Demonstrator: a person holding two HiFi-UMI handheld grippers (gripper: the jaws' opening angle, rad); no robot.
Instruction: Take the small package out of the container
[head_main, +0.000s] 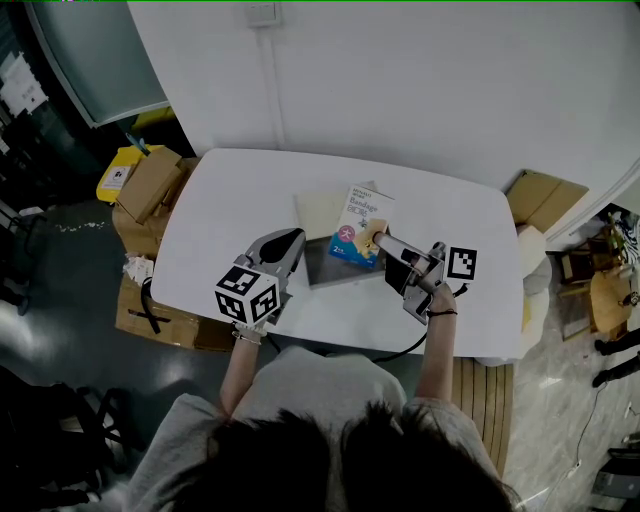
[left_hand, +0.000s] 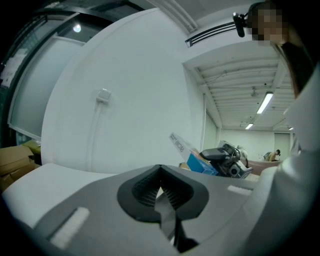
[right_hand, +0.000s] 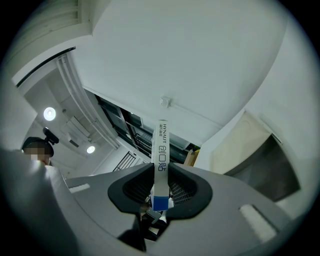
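Our left gripper (head_main: 292, 246) is clenched on the flat grey pouch (head_main: 335, 268), at its 9 o'clock edge on the white rounded counter (head_main: 220, 220). At 1 o'clock, the thin blue-and-white cardboard package (head_main: 362, 222) is grasped by our right gripper (head_main: 385, 242). The gripper grasps only one end, so a fast swing could make the package twist or slip.

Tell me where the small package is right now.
The small package is clamped in the right gripper, over the far edge of the grey container, at the head view's centre.
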